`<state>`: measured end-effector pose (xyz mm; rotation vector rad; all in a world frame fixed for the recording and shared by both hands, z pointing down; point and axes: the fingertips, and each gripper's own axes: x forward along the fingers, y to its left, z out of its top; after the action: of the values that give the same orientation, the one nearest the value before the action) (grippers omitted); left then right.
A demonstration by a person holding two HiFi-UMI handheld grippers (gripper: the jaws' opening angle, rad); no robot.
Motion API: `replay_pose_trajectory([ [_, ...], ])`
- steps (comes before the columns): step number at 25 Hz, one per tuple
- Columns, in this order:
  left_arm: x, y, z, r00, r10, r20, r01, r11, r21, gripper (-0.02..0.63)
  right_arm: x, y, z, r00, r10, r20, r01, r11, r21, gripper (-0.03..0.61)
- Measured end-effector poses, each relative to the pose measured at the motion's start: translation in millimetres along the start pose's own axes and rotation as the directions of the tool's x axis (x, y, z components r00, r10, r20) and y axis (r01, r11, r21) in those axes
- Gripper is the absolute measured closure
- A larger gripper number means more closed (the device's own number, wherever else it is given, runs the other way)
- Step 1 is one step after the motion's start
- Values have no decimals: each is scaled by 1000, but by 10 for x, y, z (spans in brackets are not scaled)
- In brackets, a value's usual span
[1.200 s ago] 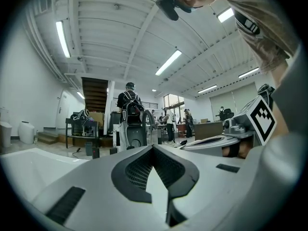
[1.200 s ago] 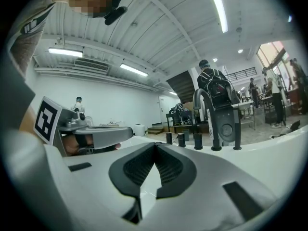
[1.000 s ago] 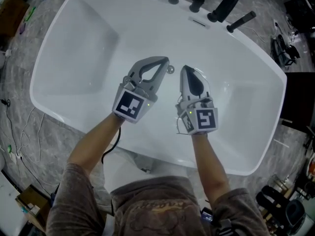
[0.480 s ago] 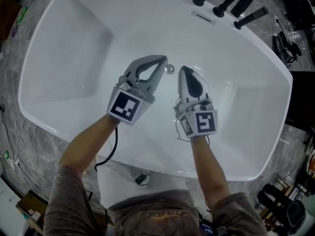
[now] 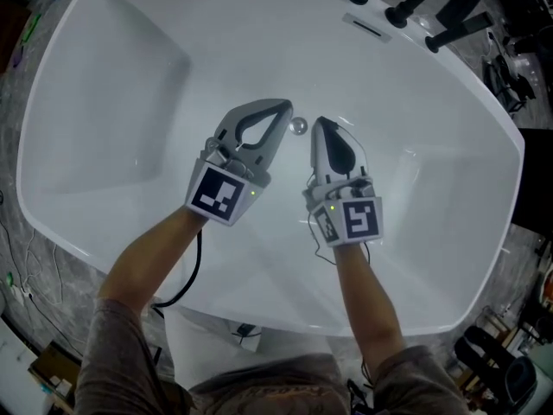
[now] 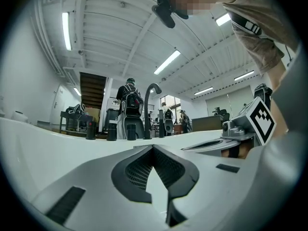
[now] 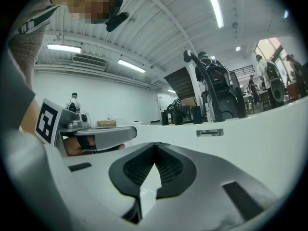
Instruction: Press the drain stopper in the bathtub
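Observation:
A small round chrome drain stopper (image 5: 298, 126) sits on the floor of the white bathtub (image 5: 121, 85), near its middle. My left gripper (image 5: 285, 105) is held inside the tub with its tips just left of the stopper, jaws shut with nothing between them. My right gripper (image 5: 319, 123) hangs beside it, tips just right of the stopper, also shut and empty. In the left gripper view the tips (image 6: 153, 147) meet, with the other gripper (image 6: 226, 141) at the right. In the right gripper view the tips (image 7: 155, 144) meet too; the stopper is hidden in both gripper views.
Black tap knobs and a spout (image 5: 406, 7) line the tub's far rim, above an overflow slot (image 5: 365, 26). A black faucet (image 6: 150, 105) rises beyond the rim in the left gripper view. Grey stone floor (image 5: 52, 275) and cables surround the tub.
Both grippers have stayed beside the stopper, still shut. The head has moved forward over the tub, so the far rim and taps slide toward the top of the view.

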<state>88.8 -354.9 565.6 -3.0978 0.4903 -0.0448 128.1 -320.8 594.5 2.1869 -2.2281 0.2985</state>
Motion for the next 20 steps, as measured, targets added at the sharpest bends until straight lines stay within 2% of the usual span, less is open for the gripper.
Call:
replay_pose_trajectory([
  [9, 249, 43, -478, 1000, 6, 2, -6, 1000, -3, 612, 153, -272, -452, 1000, -13, -8, 13, 1000, -5, 577],
  [20, 326, 31, -984, 1000, -10, -2, 10, 1000, 6, 612, 236, -355, -1009, 1000, -8, -26, 7, 1000, -8, 577],
])
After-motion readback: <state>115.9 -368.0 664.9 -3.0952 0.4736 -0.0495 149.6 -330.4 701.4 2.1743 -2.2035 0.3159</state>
